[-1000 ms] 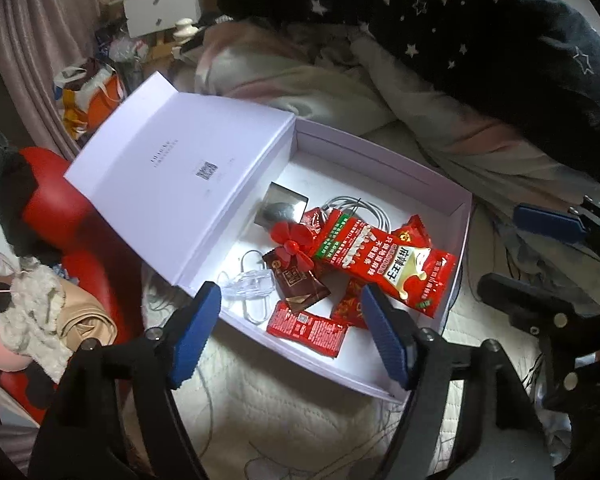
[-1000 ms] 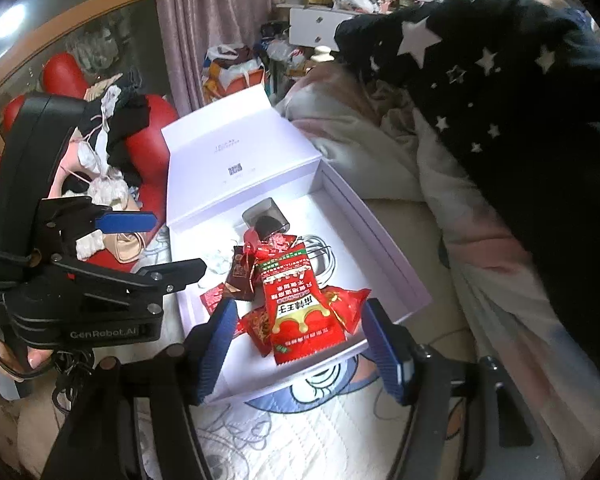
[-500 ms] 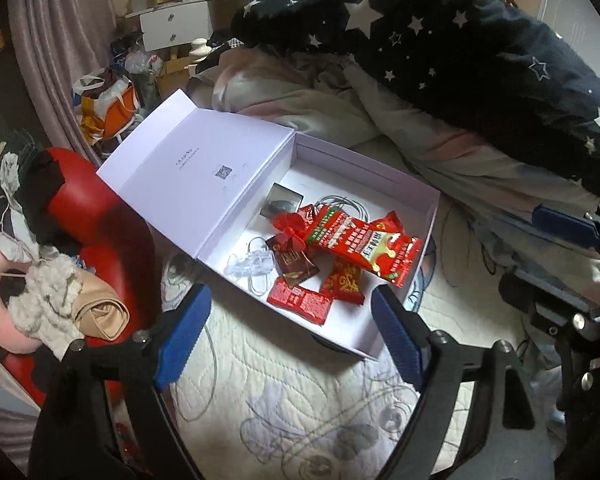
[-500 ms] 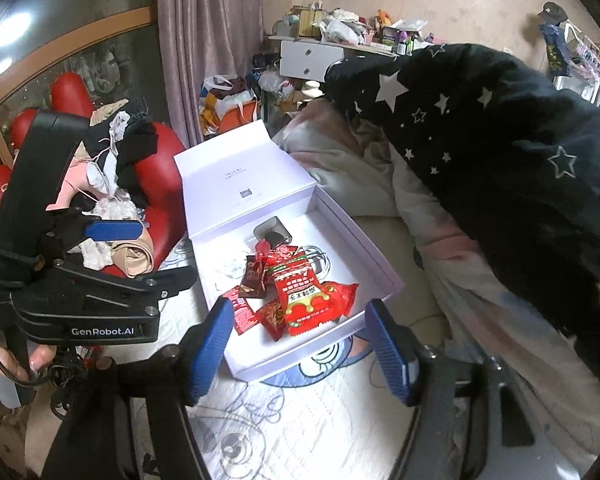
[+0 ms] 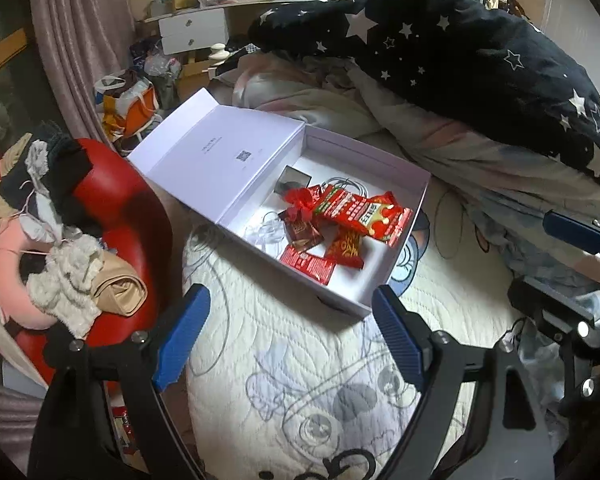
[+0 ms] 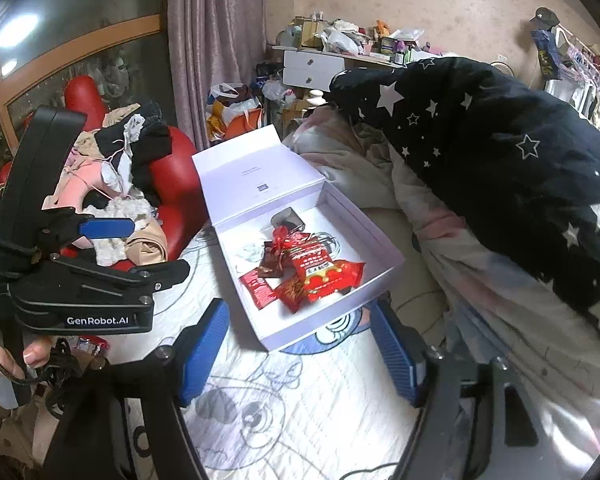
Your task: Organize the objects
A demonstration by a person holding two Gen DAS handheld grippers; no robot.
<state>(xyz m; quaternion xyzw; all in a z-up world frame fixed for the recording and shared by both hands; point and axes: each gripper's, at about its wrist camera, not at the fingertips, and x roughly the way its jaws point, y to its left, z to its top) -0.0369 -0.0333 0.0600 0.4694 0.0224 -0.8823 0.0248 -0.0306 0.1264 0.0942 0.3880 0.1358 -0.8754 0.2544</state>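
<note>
A white box [image 5: 396, 264] [image 6: 384, 248] lies open on the bed, its lid [image 5: 220, 160] [image 6: 252, 176] folded back to the left. Inside lie red snack packets [image 5: 360, 216] [image 6: 320, 276], a brown packet [image 5: 302, 232], a white cable [image 5: 344, 182] and a small dark square item [image 5: 294, 180]. My left gripper [image 5: 290, 340] is open and empty, held back from the box's near edge. My right gripper [image 6: 300, 356] is open and empty, also short of the box. The left gripper also shows in the right wrist view [image 6: 132, 248].
A white quilted bedsheet [image 5: 284, 380] lies under the box. A black star-patterned duvet [image 5: 460, 60] is heaped at the back right. A red headboard cushion with a pile of clothes [image 5: 60, 240] stands to the left. A cluttered white dresser [image 5: 192, 32] is behind.
Both grippers have pulled back and up from the box, which now looks smaller and farther. Both stay open and empty. The box contents have not moved.
</note>
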